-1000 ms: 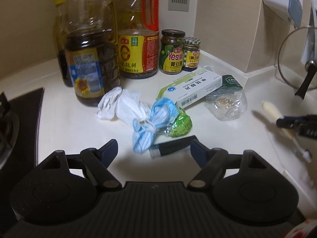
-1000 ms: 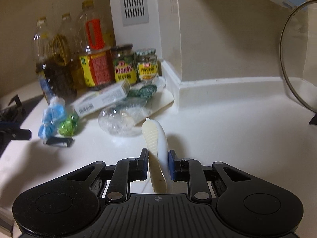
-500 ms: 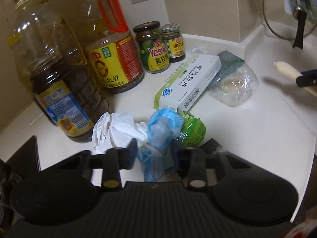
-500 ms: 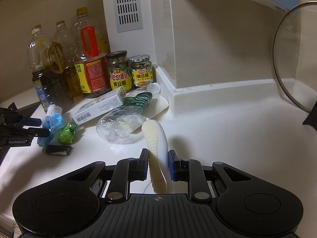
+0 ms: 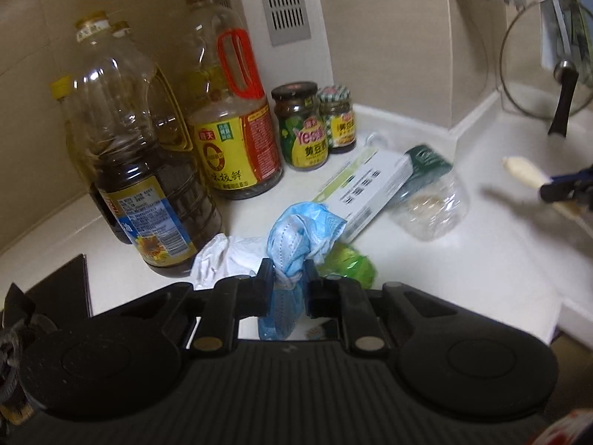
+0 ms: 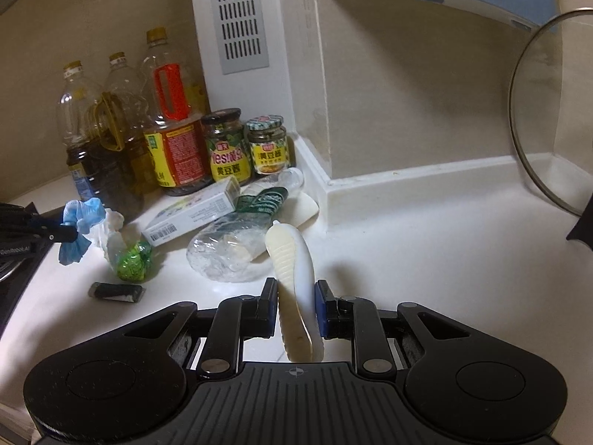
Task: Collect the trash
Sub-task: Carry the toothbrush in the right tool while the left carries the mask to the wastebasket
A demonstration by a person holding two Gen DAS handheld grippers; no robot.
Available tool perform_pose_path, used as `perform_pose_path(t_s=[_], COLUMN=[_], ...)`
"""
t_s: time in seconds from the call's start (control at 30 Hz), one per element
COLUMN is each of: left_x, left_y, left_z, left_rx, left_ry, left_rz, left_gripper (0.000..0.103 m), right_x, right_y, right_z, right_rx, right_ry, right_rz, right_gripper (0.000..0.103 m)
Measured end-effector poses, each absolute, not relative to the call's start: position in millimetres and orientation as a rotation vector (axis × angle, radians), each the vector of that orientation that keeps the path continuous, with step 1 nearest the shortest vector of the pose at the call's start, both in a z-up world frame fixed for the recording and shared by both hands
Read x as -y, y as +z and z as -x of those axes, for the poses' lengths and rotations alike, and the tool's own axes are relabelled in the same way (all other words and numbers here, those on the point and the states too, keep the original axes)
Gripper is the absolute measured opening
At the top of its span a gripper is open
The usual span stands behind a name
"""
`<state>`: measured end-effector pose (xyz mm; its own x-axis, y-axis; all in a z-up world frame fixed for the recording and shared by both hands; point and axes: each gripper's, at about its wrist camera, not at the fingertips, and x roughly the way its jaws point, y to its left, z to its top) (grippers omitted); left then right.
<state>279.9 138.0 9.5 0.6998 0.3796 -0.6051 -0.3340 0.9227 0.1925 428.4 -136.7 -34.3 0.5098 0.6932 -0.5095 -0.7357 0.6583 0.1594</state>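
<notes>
A crumpled blue face mask (image 5: pixel 304 230) hangs pinched between the pads of my left gripper (image 5: pixel 289 278), whose jaws are closing on it; it is raised off the white counter (image 6: pixel 426 259). In the right wrist view the mask (image 6: pixel 83 215) dangles from that gripper (image 6: pixel 68 233) at the far left. My right gripper (image 6: pixel 296 293) is shut on a white and cream toothbrush (image 6: pixel 291 259), held still above the counter. Lying loose are a white tissue (image 5: pixel 226 256), a green wrapper (image 6: pixel 133 263), a small black piece (image 6: pixel 116 292), a medicine box (image 5: pixel 367 189) and a crushed clear bottle (image 6: pixel 229 248).
Several oil bottles (image 5: pixel 137 170) and two sauce jars (image 5: pixel 304 129) stand in the back corner. A black stove (image 5: pixel 63 285) lies at the left. A glass pot lid (image 6: pixel 548 118) leans on the wall at the right. A raised ledge (image 6: pixel 426 178) runs along the back.
My left gripper moved in over the trash pile, shut on the blue mask and lifted it off the counter. The right gripper kept still with the toothbrush.
</notes>
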Motion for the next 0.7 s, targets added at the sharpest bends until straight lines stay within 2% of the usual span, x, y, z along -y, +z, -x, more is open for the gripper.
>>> perform_pose_path(t_s=[0.43,0.7], left_x=[-70.2,-35.6], left_y=[20.5,22.6], left_z=[-246.8,-216.6], left_rx=[-0.678,-0.654], left_ry=[0.419,0.325], left_rz=[0.122,0.161], left_gripper=[0.014,0.014], right_x=[149.8,170.3], right_y=[-14.4,-2.5], right_z=[-421.8,-379.8], right_rx=[-0.573,-0.613], right_ry=[1.019,1.034], right_rz=[0.036,-0.05], right_gripper=[0.021,0.021])
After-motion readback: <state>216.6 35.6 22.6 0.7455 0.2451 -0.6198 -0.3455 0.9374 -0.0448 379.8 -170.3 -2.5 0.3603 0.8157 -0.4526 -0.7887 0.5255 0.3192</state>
